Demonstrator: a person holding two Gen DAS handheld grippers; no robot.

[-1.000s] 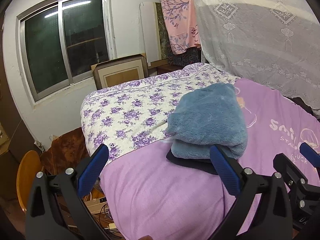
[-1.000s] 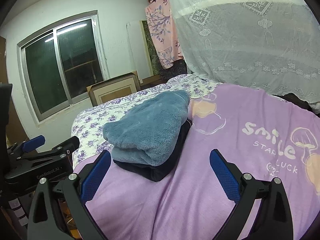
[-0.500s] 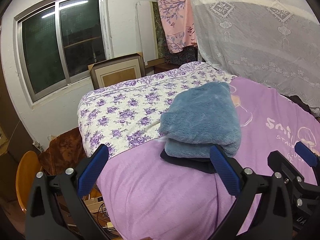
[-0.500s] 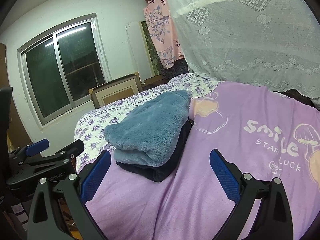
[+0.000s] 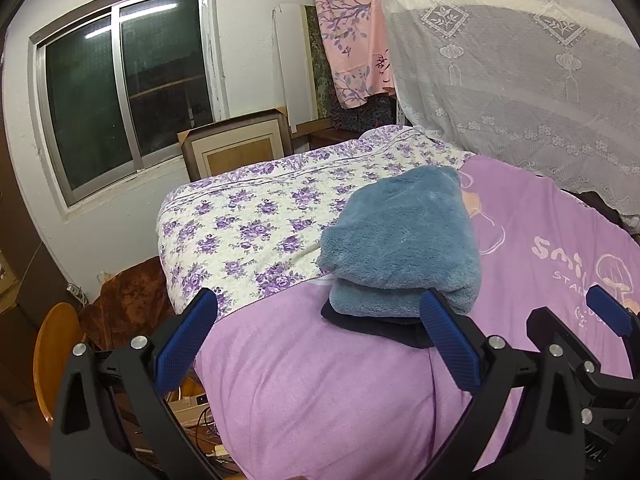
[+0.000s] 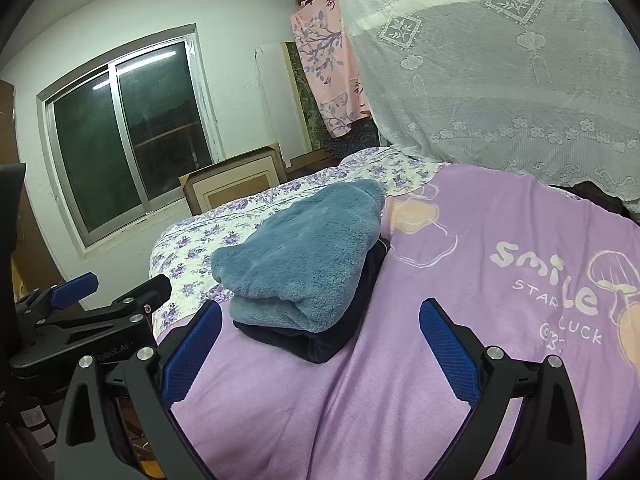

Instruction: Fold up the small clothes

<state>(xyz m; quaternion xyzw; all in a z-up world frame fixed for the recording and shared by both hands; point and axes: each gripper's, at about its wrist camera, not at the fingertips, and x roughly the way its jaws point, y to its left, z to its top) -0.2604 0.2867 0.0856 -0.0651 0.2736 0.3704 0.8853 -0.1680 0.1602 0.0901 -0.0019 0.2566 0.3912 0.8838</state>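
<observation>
Blue fleece garment [image 5: 404, 236], folded, plush and thick: it lies on top of a folded dark garment [image 5: 380, 324], the two making a small stack on my bed [image 5: 320, 392], near the bed's left edge where the purple blanket [image 6: 460, 280] meets the floral sheet [image 5: 248, 224].

My left hand-held gripper [image 5: 320, 340]: jaws spread wide, holding nothing, poised above the bed's near edge short of the stack.

My right hand-held gripper [image 6: 320, 340]: likewise spread and empty, just to the right of the left one, the stack ahead and a little left of it.

Condition of work: both pieces look folded and stacked; I judge this stack finished or nearly so. No unfolded clothing shows in either view.

Handling note: if I tidy or shift the stack, I would take both layers from the near edge together, one gripper at each corner, closing on the fold rather than on loose pile. The fleece is bulky and may slide off the thinner dark piece if I lift one side only.
</observation>
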